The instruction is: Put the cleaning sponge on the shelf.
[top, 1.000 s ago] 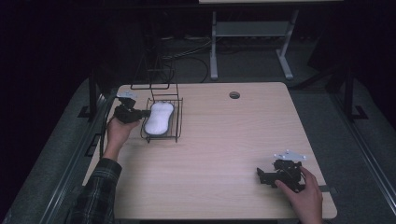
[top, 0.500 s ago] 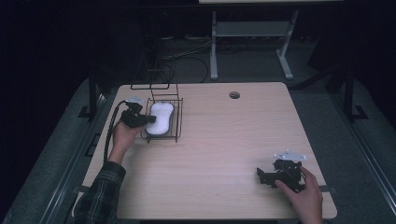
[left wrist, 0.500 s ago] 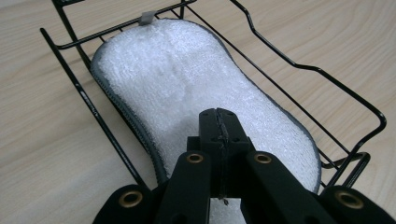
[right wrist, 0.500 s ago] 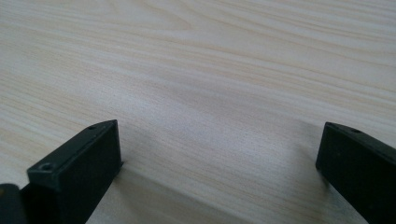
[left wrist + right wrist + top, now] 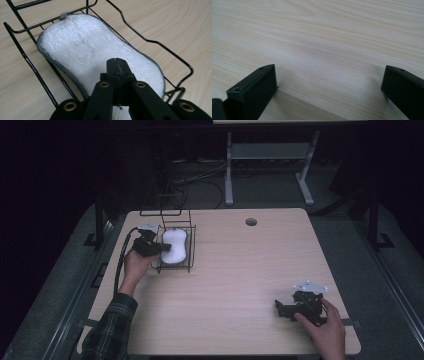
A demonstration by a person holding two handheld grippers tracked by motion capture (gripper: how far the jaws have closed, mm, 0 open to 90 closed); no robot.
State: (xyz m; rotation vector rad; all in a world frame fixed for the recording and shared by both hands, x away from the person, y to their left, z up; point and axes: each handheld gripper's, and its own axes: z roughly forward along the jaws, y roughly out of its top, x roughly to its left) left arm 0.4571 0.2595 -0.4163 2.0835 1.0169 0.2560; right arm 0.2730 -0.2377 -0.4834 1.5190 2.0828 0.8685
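One white fluffy pad [image 5: 97,53] lies flat inside the black wire basket [image 5: 155,42] near the counter's [image 5: 240,270] left edge, filling most of its floor. The left claw [image 5: 117,62] hangs just over the pad's near end, its jaws pressed together with nothing between them. The right claw [image 5: 329,82] rests on bare counter, spread wide, well apart from the basket.

Near end of pad [image 5: 95,53] hidden behind the shut jaws of left gripper [image 5: 117,61], so contact beneath not to be told. Rack [image 5: 155,42] cut off at top edge. Right gripper [image 5: 329,82] cut at bottom and right edges, jaws wide apart. In high view, both forearms cut off at bottom edge.
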